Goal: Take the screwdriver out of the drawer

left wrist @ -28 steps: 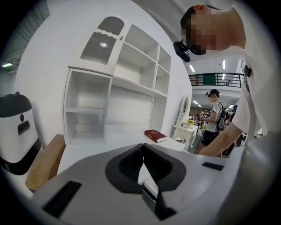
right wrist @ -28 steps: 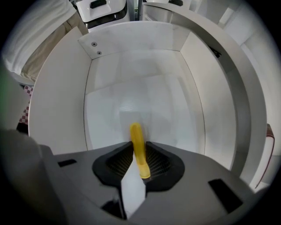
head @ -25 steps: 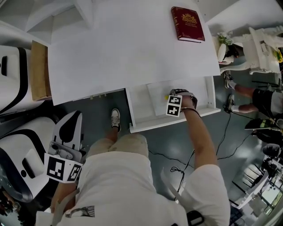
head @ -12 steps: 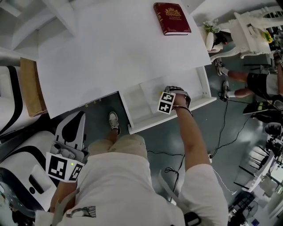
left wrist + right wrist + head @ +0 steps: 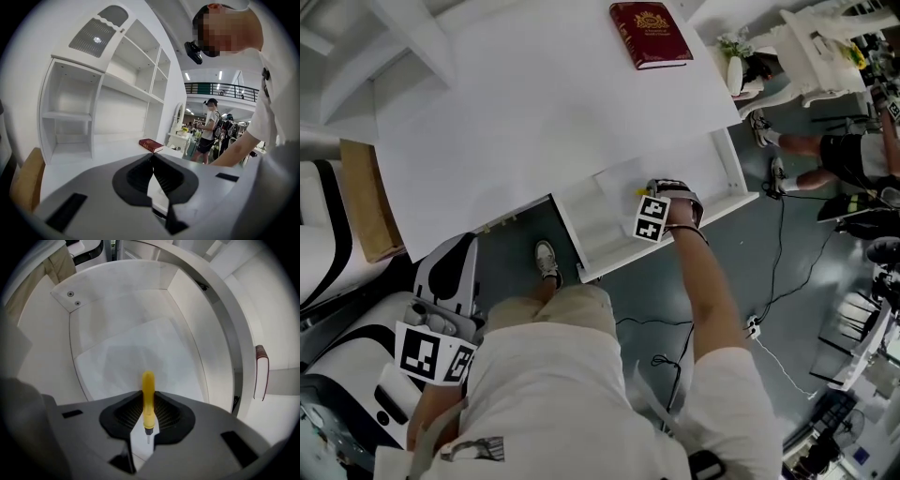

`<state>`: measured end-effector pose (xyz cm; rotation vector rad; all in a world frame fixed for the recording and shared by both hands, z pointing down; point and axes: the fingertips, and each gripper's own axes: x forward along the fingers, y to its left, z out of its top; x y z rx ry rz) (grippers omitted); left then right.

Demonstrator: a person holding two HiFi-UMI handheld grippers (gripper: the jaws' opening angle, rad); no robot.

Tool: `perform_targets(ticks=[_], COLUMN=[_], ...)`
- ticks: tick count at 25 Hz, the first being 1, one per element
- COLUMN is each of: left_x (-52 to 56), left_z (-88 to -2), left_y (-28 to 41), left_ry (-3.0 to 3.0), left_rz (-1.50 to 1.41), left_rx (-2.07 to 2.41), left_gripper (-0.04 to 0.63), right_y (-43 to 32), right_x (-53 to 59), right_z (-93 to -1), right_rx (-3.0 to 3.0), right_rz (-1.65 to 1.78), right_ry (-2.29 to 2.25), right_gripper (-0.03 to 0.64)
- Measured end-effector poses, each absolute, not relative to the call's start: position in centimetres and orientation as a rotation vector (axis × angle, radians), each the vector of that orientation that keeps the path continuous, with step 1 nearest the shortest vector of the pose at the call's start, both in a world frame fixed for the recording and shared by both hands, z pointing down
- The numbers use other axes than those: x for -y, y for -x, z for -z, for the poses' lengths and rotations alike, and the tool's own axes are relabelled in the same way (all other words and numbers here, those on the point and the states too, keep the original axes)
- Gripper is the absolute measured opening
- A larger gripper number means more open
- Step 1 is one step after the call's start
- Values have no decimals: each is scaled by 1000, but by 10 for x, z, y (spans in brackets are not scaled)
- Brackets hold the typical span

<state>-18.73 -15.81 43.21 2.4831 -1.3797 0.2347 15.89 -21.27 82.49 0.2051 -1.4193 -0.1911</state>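
Observation:
A small yellow screwdriver (image 5: 148, 397) stands between the pads of my right gripper (image 5: 148, 414), which is shut on its handle, metal tip toward the camera. In the head view that right gripper (image 5: 652, 202) reaches down into the open white drawer (image 5: 600, 246) under the white desk, and a bit of the yellow screwdriver (image 5: 640, 194) shows beside it. A white sheet (image 5: 140, 357) lines the drawer floor below the tool. My left gripper (image 5: 450, 277) hangs low at the person's left side, away from the drawer; its jaws are shut with nothing in them (image 5: 152, 161).
A dark red book (image 5: 650, 34) lies at the far edge of the white desk (image 5: 534, 103). A white shelf unit (image 5: 93, 103) stands behind it. A tan chair seat (image 5: 361, 202) sits left. Cables trail on the grey floor; another person stands at the right.
The head view has swung, so desk and drawer sit higher and further left in the picture. My right gripper has stayed in the drawer on the screwdriver and rolled slightly. The left gripper barely shifted.

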Motion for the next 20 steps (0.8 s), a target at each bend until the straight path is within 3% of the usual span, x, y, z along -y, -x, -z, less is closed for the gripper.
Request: perform_targets(ticks=[20], left_x=[164], left_z=[-397], left_y=[153], left_ry=[-2649], left_rz=[-37], left_rx=[1139], left_gripper=[17], right_y=[-145], right_x=[178], right_z=[-744], right_rx=[1454], right_rz=[125], right_ry=[-477], right_gripper=[81])
